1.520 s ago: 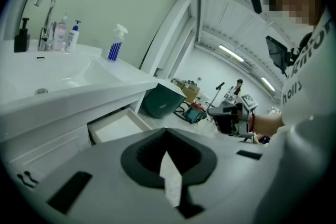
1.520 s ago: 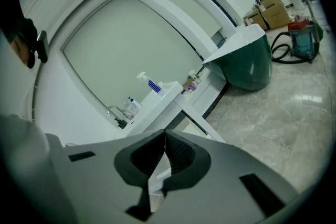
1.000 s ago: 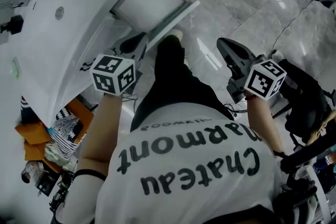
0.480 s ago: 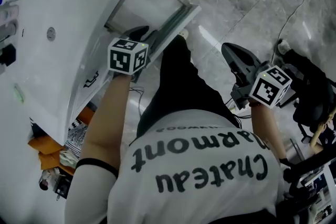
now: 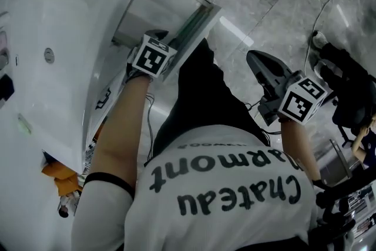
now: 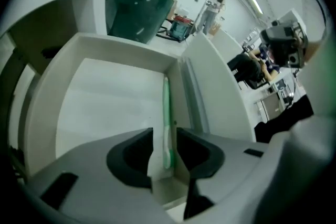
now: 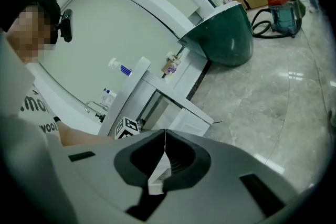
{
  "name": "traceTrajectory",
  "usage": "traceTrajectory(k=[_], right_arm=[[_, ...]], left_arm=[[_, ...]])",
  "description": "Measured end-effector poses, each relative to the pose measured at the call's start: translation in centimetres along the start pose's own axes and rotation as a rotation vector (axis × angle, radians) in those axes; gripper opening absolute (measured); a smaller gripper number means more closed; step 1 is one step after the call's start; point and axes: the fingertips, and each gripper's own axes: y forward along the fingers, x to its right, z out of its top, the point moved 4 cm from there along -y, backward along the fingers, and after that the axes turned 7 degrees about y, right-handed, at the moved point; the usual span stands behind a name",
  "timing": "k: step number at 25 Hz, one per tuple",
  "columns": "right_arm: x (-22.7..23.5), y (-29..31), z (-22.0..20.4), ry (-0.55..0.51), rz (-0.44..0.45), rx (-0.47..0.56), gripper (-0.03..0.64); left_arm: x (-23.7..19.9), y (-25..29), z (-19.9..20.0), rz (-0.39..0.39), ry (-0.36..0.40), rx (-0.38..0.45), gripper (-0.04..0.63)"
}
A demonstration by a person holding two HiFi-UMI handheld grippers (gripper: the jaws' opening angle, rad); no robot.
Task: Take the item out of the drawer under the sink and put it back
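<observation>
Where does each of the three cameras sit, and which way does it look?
Head view: on the person's head, looking steeply down at the drawer; shirt, forearms, left gripper, right gripper show.
Left gripper view: rides the left gripper, looks into the drawer; its jaws have just been opening, a slim green-white item between them, ungripped.
Right gripper view: rides the right gripper, faces the cabinet; shut jaws, a forearm show.
Head and left gripper views share the drawer.
</observation>
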Motion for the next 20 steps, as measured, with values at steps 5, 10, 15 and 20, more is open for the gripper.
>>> traceTrajectory(k=[5, 10, 15, 20], right_arm=[[0.2, 0.3, -0.5, 0.03, -0.023, 0.009, 0.012], [0.7, 0.5, -1.1, 0.062, -0.049, 0.013, 0.012], [1.0, 0.6, -1.2, 0.084, -0.069, 0.023, 0.012], [0.7, 0.5, -1.2, 0.086, -0.087, 0.027, 0.012]], left_arm=[[-0.3, 1.5, 0.3, -0.004, 0.107, -0.053, 0.118], [-0.5, 2.3, 0.4, -0.097, 0.203, -0.115, 0.117], [-1.1, 2.6, 1.1, -0.137, 0.28, -0.179, 0.1], [-1.2, 2.5, 1.6, -0.13, 0.264, -0.199, 0.089]])
